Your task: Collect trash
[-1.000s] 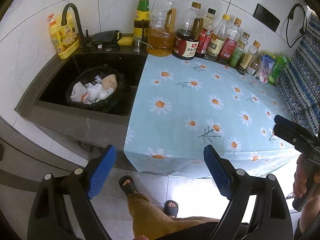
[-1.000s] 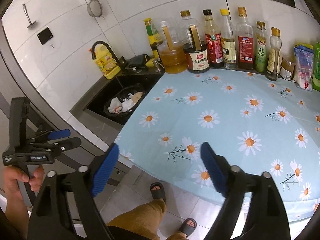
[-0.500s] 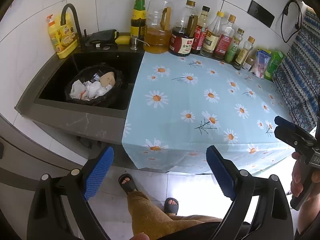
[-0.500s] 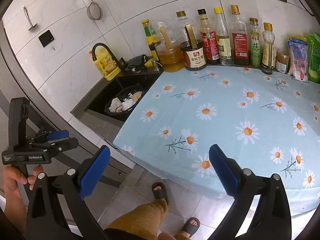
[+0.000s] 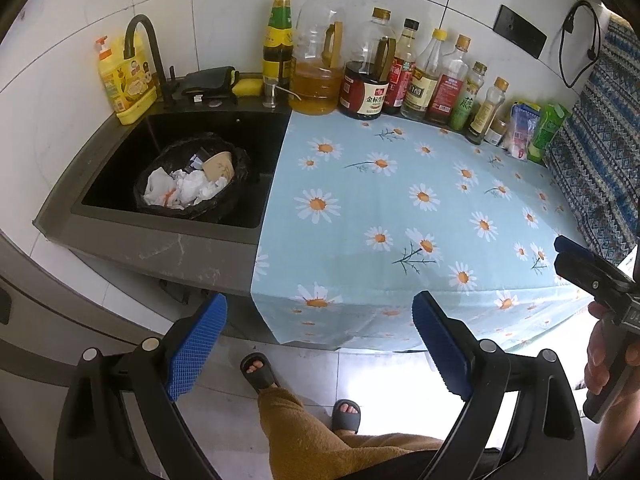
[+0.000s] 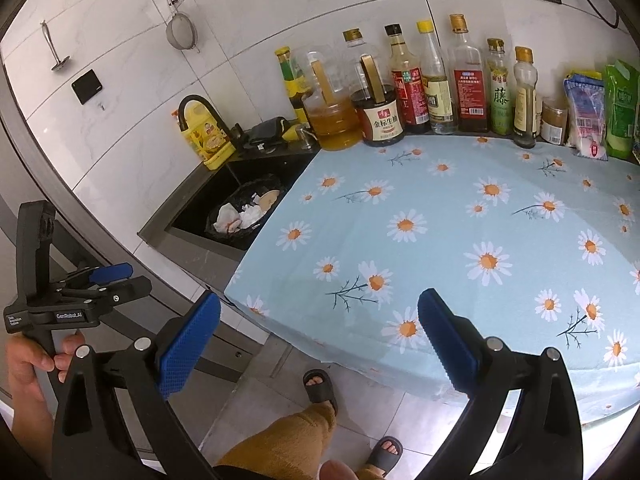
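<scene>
Both hand-held grippers hang before the worktop (image 5: pixel 420 208), jaws spread wide with nothing between: the left hand-held gripper (image 5: pixel 316 344) and the right hand-held gripper (image 6: pixel 320 340). The trash (image 5: pixel 188 188), crumpled paper and a tan piece, lies in the black-lined bin (image 5: pixel 236 200) in the sink (image 5: pixel 160 236). The bin's lower part is hidden by the sink wall.

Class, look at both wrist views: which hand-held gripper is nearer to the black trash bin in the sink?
Left. The left hand-held gripper hangs off the counter edge near the trash bin; the right hand-held gripper is farther along the daisy cloth.
</scene>
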`<state>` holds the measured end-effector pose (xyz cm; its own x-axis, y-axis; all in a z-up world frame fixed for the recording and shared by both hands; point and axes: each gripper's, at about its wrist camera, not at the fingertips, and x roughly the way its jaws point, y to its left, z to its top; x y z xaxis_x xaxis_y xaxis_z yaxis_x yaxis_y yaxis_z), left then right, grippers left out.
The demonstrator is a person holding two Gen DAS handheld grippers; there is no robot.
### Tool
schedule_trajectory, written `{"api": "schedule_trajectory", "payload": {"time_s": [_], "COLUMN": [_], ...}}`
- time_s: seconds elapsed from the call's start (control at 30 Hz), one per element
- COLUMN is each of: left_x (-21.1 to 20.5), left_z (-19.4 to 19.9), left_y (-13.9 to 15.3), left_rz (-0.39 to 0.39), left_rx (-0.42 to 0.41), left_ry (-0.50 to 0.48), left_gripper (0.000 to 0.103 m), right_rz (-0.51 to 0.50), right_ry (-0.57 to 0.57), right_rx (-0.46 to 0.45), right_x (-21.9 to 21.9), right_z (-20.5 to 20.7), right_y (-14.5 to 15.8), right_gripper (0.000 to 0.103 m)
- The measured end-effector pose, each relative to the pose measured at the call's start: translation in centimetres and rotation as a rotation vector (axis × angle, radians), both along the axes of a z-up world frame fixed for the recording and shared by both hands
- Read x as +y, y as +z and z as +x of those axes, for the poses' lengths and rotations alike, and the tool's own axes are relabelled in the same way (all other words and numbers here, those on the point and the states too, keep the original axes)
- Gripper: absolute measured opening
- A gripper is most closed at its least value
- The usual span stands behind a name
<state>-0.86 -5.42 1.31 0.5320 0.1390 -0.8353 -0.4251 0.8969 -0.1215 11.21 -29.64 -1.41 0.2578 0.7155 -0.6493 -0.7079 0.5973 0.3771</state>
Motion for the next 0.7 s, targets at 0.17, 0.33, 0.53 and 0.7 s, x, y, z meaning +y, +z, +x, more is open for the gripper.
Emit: {"api": "schedule_trajectory", "payload": {"time_s": [0.17, 0.33, 0.53, 0.7], "left_x": [0.0, 0.2, 0.3, 0.2], "left_z": [0.4, 0.7, 1.1, 1.5], "left_y": [0.4, 0.5, 0.6, 0.8], "left_rz": [0.005, 0.004, 0.008, 0.011], "left_rx": [0.002, -0.005, -0.008, -0.013], "left_ry": [-0.007, 0.001, 0.010, 0.007], "left_gripper": [0.091, 0.091, 0.091, 0.091], "right_rz": [-0.002, 0.005, 0.000, -0.002], "right_ry": [0.008, 0.017, 0.025, 0.026], "right_rx": [-0.008, -0.008, -0.008, -0.008], "right_x": [0.2, 0.4, 0.6, 0.7], "right_z": [0.4, 0.9, 1.4, 1.6], "right_y": [0.8, 1.1, 1.0, 1.0], "right_gripper": [0.098, 0.098, 0.098, 0.098]}}
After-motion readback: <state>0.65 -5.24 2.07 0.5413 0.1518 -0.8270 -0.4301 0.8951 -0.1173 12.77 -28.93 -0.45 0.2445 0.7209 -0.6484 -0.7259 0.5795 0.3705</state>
